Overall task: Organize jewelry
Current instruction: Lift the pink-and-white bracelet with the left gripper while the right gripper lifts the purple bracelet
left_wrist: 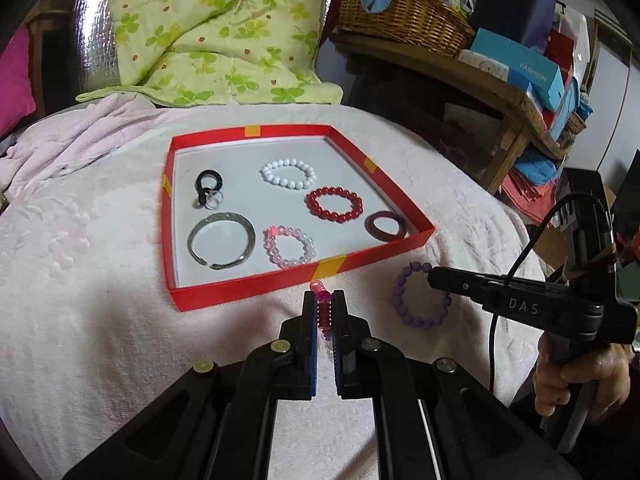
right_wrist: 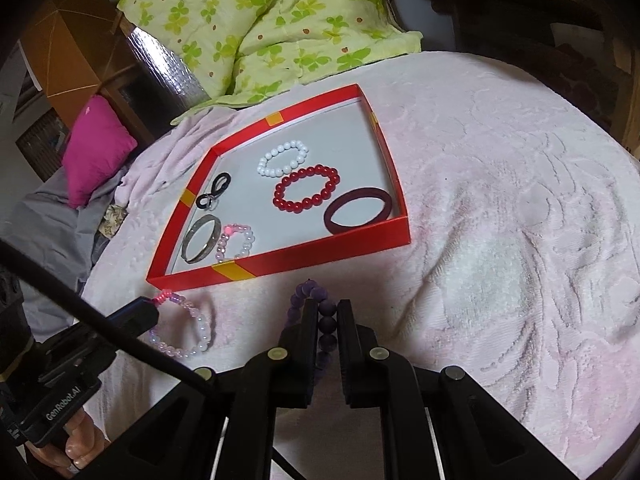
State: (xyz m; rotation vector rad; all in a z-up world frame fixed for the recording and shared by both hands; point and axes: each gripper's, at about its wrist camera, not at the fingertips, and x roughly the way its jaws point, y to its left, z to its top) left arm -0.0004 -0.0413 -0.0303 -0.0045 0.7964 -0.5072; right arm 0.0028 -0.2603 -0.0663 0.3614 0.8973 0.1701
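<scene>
A red tray (left_wrist: 256, 292) (right_wrist: 280, 262) on the pink blanket holds a white bead bracelet (left_wrist: 288, 174), a red bead bracelet (left_wrist: 334, 204), a dark red bangle (left_wrist: 386, 226), a silver bangle (left_wrist: 222, 246), a pink-and-white bead bracelet (left_wrist: 288, 246) and black rings (left_wrist: 208, 186). My left gripper (left_wrist: 324, 300) (right_wrist: 154, 306) is shut on a second pink-and-white bead bracelet (left_wrist: 323, 312) (right_wrist: 188, 330) just in front of the tray. My right gripper (right_wrist: 324, 308) (left_wrist: 430, 276) is shut on a purple bead bracelet (right_wrist: 326, 316) (left_wrist: 420, 300) lying to the right of it.
A green flowered quilt (left_wrist: 216, 32) lies behind the tray. A wooden shelf (left_wrist: 516, 100) with a wicker basket (left_wrist: 404, 16) and boxes stands at the right. A magenta cushion (right_wrist: 96, 148) sits at the far left.
</scene>
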